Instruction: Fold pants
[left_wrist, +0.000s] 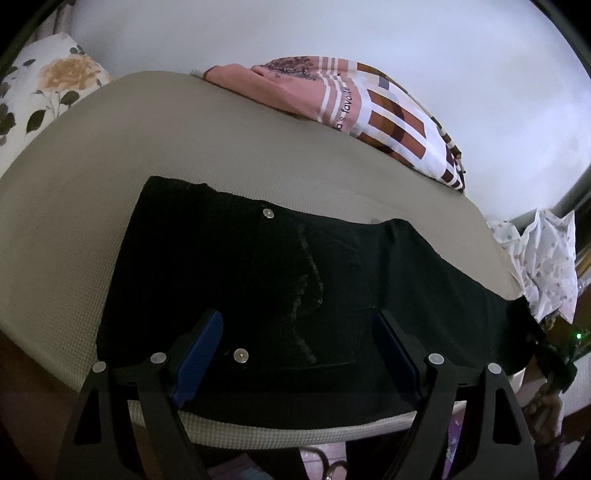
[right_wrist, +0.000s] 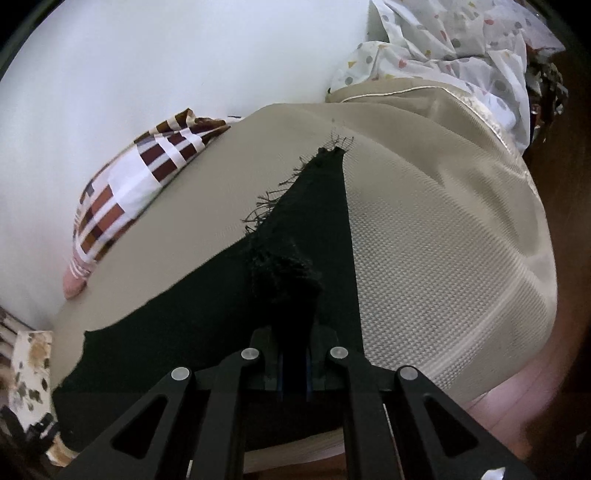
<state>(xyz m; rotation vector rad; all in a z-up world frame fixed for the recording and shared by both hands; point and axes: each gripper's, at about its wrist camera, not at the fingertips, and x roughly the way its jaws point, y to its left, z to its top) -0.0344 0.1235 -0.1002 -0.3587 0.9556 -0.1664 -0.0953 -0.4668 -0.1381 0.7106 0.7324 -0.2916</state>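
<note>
Black denim — the pants (left_wrist: 280, 280) lay flat along the beige mattress (left_wrist: 92, 177), waistband under the left gripper (left_wrist: 299, 354), frayed hems (right_wrist: 288, 192) stretching away from the right gripper (right_wrist: 294, 369). The right jaws were pinched tight on a bunched fold of leg; the left stood wide, holding nothing, hovering over the back pocket.
</note>
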